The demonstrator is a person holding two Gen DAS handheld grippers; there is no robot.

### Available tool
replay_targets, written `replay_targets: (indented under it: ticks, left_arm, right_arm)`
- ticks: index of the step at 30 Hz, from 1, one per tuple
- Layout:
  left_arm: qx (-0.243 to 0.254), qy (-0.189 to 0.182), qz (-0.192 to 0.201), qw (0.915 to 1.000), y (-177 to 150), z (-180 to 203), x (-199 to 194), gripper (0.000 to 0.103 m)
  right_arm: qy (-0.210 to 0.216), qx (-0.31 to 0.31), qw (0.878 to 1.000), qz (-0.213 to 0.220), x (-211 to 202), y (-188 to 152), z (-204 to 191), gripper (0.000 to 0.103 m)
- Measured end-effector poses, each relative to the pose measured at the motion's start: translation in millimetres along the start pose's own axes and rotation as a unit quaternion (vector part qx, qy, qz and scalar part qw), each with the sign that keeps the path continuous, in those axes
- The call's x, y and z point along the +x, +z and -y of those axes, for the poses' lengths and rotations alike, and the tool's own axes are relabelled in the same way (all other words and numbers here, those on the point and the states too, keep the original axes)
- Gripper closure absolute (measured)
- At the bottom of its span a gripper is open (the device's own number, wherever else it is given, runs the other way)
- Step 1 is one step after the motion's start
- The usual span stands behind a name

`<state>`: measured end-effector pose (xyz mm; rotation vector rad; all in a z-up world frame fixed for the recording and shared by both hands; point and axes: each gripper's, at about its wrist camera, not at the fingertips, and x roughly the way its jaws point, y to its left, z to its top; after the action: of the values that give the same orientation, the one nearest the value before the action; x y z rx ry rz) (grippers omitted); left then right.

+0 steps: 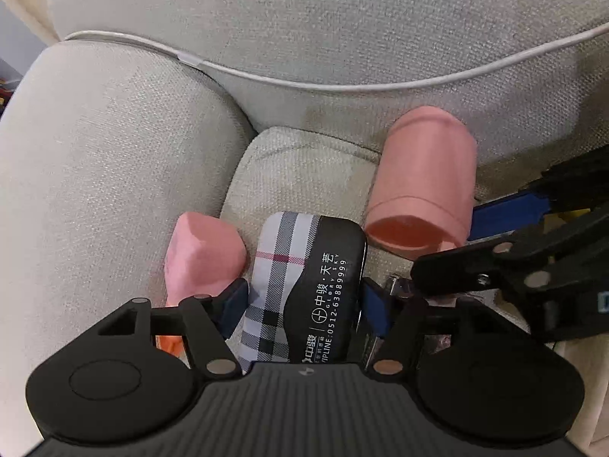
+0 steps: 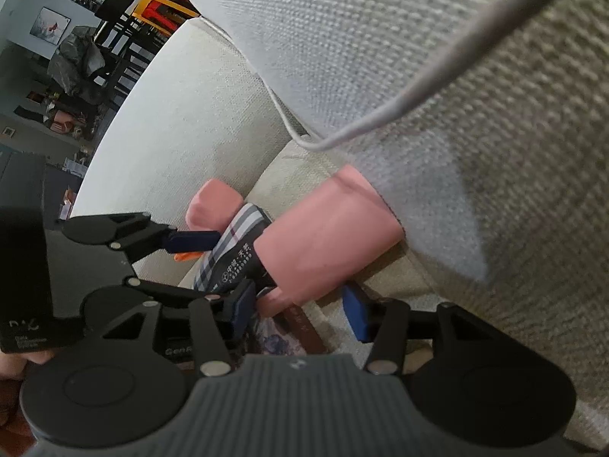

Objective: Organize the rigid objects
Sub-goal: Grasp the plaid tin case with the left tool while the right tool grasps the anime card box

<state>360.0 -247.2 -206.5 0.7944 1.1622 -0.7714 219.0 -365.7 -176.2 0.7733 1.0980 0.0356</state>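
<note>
Pointing steeply down at the sofa seat, left tool [image 1: 302, 301] straddles a plaid-and-black case [image 1: 304, 289] w/ white print; blue pads sit just beside its long edges, jaws apart, no clear squeeze. Case lies flat on the seat cushion [image 1: 304, 167] in the corner by the armrest. Right tool [image 2: 300, 312] comes in from the right at a shallower tilt, jaws apart around the near rim end of a pink cup [image 2: 327, 240] lying on its side; can't tell if pads touch it. Cup is just right of the case, far end against the back cushion. Pink block [image 1: 203, 255] sits left of the case, touching the armrest [image 1: 114, 175]. Beyond, white cable [image 1: 304, 83] runs across the backrest.
</note>
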Motion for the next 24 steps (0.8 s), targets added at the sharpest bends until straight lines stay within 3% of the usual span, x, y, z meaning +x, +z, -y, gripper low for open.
replay_targets:
  ticks: [14, 19, 24]
  left_arm:
    - [-0.063, 0.048, 0.055, 0.9953, -23, 10, -98, 0.032]
    - [-0.118, 0.047, 0.091, 0.9878, -50, 7, -140, 0.032]
    - [-0.167, 0.053, 0.132, 0.9756, -87, 4, -182, 0.032]
  right_arm:
    - [0.041, 0.002, 0.999, 0.026, -30, -12, 2, 0.051]
    - [0.041, -0.017, 0.999, -0.011, -32, -24, -8, 0.051]
    - [0.049, 0.009, 0.998, -0.04, -31, -48, -20, 0.051]
